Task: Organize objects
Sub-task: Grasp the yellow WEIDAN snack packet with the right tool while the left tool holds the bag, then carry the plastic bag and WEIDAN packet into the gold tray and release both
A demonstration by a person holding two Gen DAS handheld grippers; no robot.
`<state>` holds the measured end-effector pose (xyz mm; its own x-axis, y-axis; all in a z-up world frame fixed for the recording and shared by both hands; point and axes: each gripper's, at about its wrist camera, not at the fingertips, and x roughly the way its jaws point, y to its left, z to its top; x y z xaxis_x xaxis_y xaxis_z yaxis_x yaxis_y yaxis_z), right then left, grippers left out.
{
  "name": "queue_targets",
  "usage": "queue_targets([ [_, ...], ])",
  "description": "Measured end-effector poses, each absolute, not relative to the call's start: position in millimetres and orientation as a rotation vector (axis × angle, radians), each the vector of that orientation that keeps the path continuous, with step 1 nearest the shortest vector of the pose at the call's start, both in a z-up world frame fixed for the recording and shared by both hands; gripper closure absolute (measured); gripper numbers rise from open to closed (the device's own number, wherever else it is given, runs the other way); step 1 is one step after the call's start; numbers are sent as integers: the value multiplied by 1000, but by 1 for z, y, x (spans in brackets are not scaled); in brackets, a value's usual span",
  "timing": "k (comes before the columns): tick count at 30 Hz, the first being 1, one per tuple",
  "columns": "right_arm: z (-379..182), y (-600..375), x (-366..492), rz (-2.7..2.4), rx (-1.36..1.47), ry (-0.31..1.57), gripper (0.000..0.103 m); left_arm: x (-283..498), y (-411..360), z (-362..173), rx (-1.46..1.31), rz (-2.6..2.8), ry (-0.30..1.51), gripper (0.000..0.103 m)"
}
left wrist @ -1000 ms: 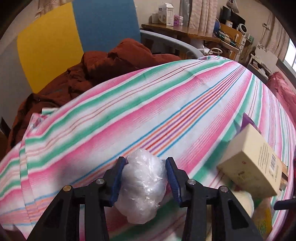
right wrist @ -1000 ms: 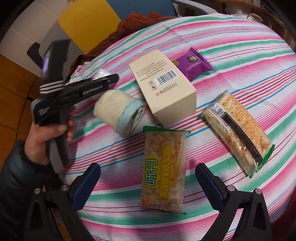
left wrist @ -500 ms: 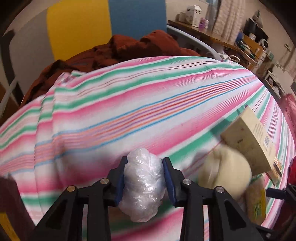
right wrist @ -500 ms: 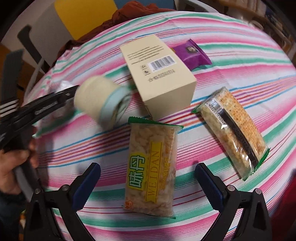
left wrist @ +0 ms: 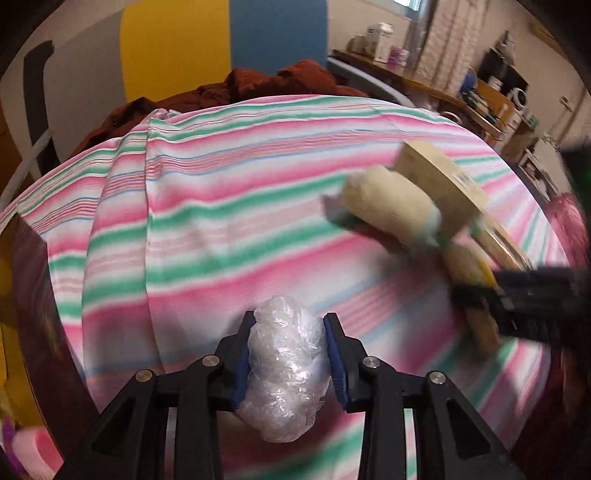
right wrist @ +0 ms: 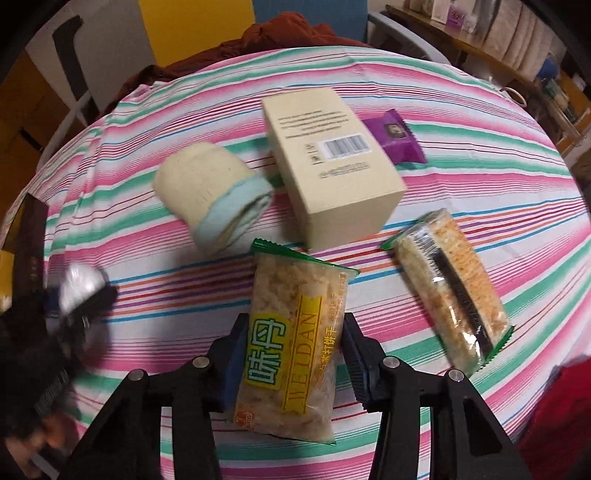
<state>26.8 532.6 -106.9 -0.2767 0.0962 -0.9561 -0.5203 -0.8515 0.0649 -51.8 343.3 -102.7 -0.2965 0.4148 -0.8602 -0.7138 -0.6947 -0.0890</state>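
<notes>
rust-brown blanket (right wrist: 280, 33) beyond striped tablecloth (right wrist: 480, 177); cluttered wooden shelf (left wrist: 424, 88).

Left tool (left wrist: 289, 363) clamping plastic-wrapped bundle (left wrist: 286, 373), above striped tablecloth (left wrist: 221, 206)

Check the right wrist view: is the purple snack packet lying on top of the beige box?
No, the purple snack packet lies on the striped tablecloth beside the beige box.

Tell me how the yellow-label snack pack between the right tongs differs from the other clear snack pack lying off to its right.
The yellow-label snack pack has a big yellow and green label; the other snack pack has only a dark strip down its middle. The first sits between the pads of the right tongs; the second lies free on the striped cloth. The first points nearly straight away from the camera; the second lies slanted. Both are clear wrappers with green ends.
</notes>
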Motion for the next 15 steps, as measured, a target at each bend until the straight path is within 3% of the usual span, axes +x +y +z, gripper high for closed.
queue_targets([
  [11, -109, 523, 25, 2192, -1606, 449, 46, -31, 334, -107, -1127, 2023, 424, 66],
  [15, -104, 517, 25, 2231, -1601, 437, 55, -26, 333, -109, -1078, 2040, 448, 66],
])
